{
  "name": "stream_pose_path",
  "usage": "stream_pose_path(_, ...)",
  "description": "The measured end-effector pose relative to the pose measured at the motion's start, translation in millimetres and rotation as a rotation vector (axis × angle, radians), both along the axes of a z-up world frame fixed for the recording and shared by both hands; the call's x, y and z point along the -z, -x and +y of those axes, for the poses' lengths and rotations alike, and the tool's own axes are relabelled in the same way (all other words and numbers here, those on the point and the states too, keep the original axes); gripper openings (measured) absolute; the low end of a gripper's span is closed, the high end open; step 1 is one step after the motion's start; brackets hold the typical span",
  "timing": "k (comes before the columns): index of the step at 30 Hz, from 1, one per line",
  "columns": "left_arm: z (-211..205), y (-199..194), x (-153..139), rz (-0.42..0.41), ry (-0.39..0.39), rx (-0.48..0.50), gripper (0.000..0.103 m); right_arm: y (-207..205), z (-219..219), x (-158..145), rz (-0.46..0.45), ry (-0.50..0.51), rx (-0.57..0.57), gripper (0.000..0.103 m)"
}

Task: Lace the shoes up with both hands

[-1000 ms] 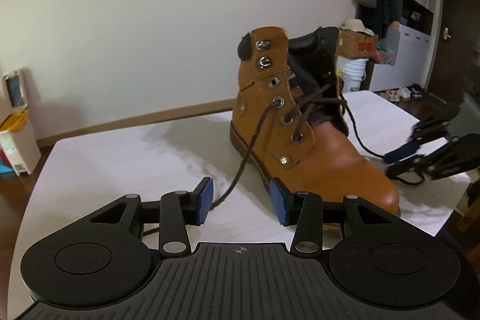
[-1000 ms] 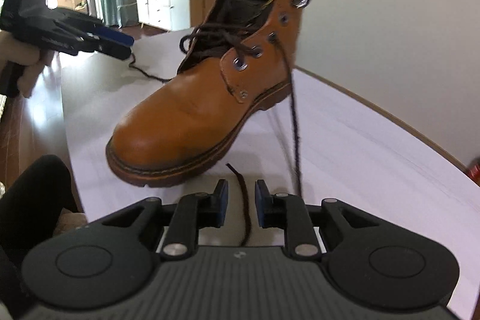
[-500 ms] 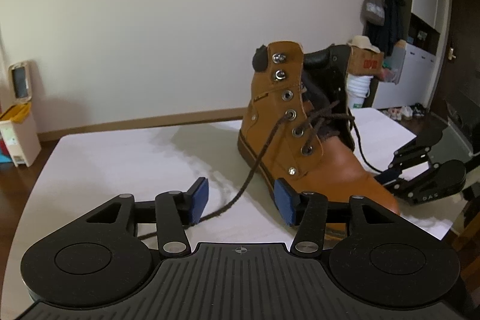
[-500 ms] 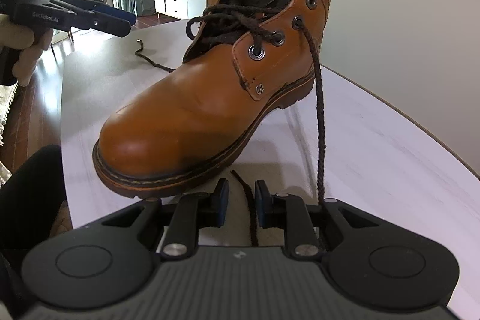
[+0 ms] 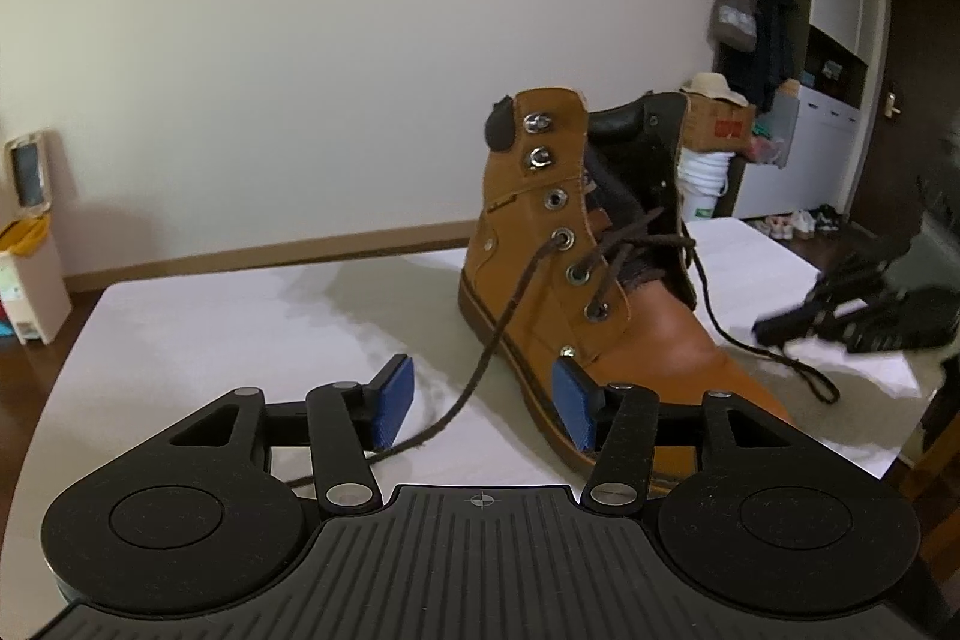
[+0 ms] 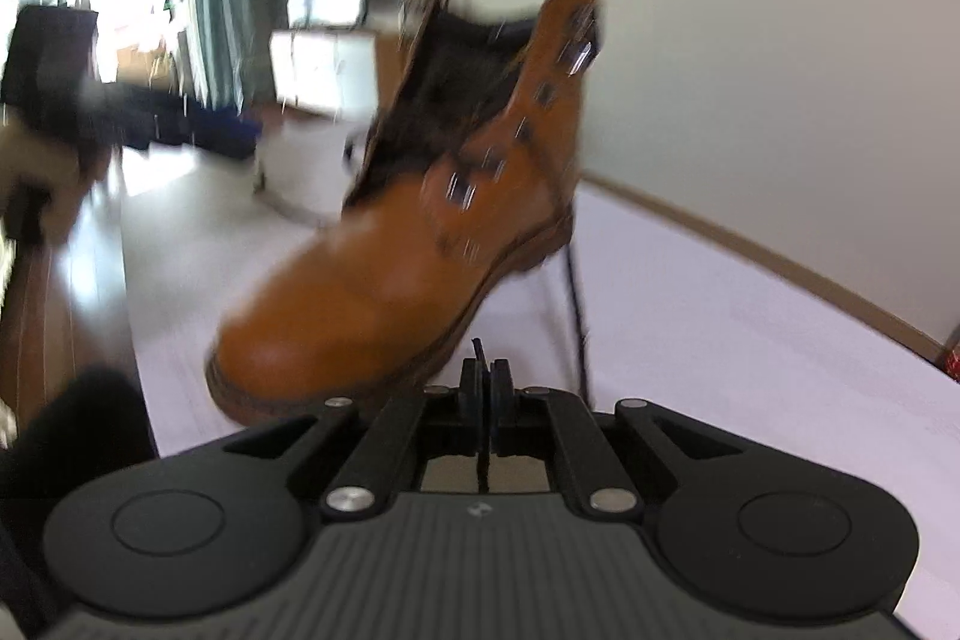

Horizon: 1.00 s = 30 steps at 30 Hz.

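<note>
A tan leather boot [image 5: 600, 280] stands on the white table [image 5: 210, 340], laced partway with a dark brown lace. One lace end [image 5: 480, 370] runs from an eyelet down between the blue pads of my left gripper [image 5: 483, 403], which is open. The other lace end [image 5: 774, 346] trails on the table toward my right gripper [image 5: 840, 316]. In the blurred right wrist view the boot [image 6: 390, 268] is close ahead, and my right gripper [image 6: 485, 382] is shut on the dark lace end [image 6: 478, 349].
A bin [image 5: 30, 244] stands on the floor at the left. Shelves, a bucket and a cardboard box [image 5: 720, 130] are behind the boot. The table's right edge [image 5: 900, 454] is close to the boot's toe.
My right gripper has closed on the lace end that lay between its pads and is moving fast, blurring its view. My left gripper stays open with the lace between its pads.
</note>
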<state>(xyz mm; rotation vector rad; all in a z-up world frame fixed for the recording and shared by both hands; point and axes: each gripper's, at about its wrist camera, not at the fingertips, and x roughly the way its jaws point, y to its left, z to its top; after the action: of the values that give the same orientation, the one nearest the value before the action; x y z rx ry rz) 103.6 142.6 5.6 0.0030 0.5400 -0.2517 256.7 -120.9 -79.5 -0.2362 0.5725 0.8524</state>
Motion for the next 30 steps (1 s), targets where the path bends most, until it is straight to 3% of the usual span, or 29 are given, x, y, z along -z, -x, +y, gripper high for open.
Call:
stream_pose_path(7, -16.7, -10.1, -14.1, -0.065, -0.020, 0.034, 0.060, -1.5, 1.3, -35.5, -0.059, -0.125, -0.016, 0.003)
stream_pose_path(18, -48.8, -29.1, -14.5, -0.101, -0.064, 0.095, 0.061, -15.5, 19.6, -50.1, -0.115, -0.127, -0.067, 0.003)
stream_pose_path(30, -53.8, -38.9, -15.5, -0.117, -0.061, 0.084, 0.061, -26.9, 48.2, -53.2, -0.124, -0.118, -0.147, 0.003)
